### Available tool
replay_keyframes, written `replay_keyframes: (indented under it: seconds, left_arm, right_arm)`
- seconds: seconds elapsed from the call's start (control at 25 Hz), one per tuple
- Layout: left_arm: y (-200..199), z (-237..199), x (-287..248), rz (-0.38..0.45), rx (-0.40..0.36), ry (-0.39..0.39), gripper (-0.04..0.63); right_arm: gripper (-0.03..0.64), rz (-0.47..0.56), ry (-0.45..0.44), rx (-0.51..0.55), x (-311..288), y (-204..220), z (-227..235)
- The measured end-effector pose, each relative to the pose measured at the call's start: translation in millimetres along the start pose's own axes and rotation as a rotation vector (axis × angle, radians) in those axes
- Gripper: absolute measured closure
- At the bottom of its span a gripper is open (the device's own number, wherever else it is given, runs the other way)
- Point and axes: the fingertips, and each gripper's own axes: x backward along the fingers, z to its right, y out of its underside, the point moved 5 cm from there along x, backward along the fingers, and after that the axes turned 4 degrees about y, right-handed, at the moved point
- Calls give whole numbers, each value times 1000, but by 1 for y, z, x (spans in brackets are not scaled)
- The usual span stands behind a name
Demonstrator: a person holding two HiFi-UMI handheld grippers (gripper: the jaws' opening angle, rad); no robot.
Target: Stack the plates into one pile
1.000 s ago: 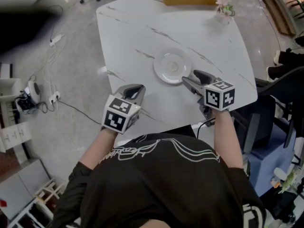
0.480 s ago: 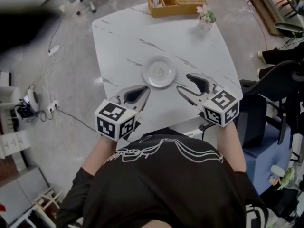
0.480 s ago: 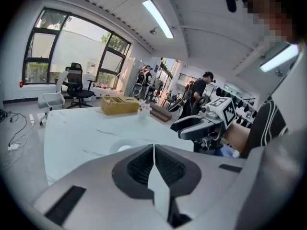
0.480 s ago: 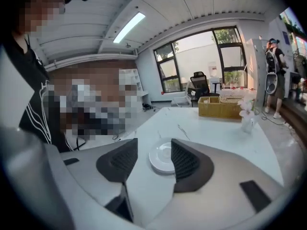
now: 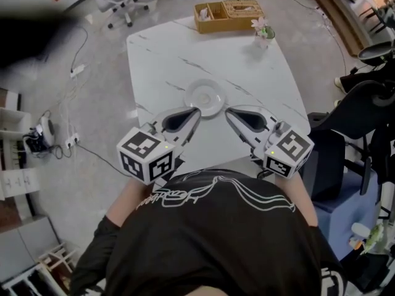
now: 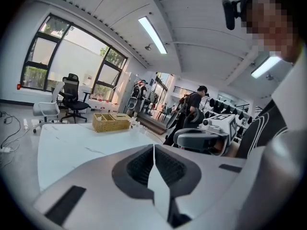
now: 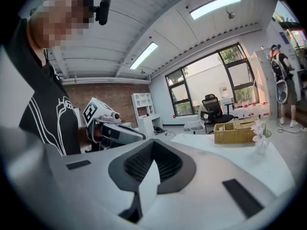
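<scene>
Seen from above, a person in a black shirt (image 5: pixel 210 239) holds a two-jaw gripper in each hand over the near edge of a white marble desk (image 5: pixel 179 48). The left gripper (image 5: pixel 197 111) and the right gripper (image 5: pixel 228 111) point inward toward each other, their tips close together but apart, above the desk's near edge.

The left gripper's jaws are pressed together with nothing between them, as its own view shows (image 6: pixel 153 145). The right gripper's jaws are likewise pressed together and hold nothing (image 7: pixel 152 142).

The white plates (image 5: pixel 205 97) sit as a single round shape near the middle of the desk, just beyond the two sets of jaws and touched by neither. How many plates are in it cannot be told.

At the far edge of the desk stand a wicker basket (image 5: pixel 228 14) with compartments and, beside it, a small vase of flowers (image 5: pixel 264 32). An office chair (image 5: pixel 126 2) stands on the floor beyond the desk's far left corner.
</scene>
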Motion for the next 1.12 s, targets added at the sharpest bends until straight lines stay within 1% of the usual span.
replay_keyframes:
  seconds: [0.28,0.4,0.76,1.12]
  left_arm:
    - [-17,27,-5,54,-52,12,566]
    - [-18,34,-5,60,-61,9,566]
    - [-11,36,-11,35,-60,-1,565]
    - [1,36,-14,-2,-76,-17,566]
  right_arm:
    - [591,65,-34,-3,26,-16,3]
    - [591,62,-28,0,34,-15,3]
    - [591,39,-7,-17,41,-2,10]
    - [591,34,6,-30,44,6,9]
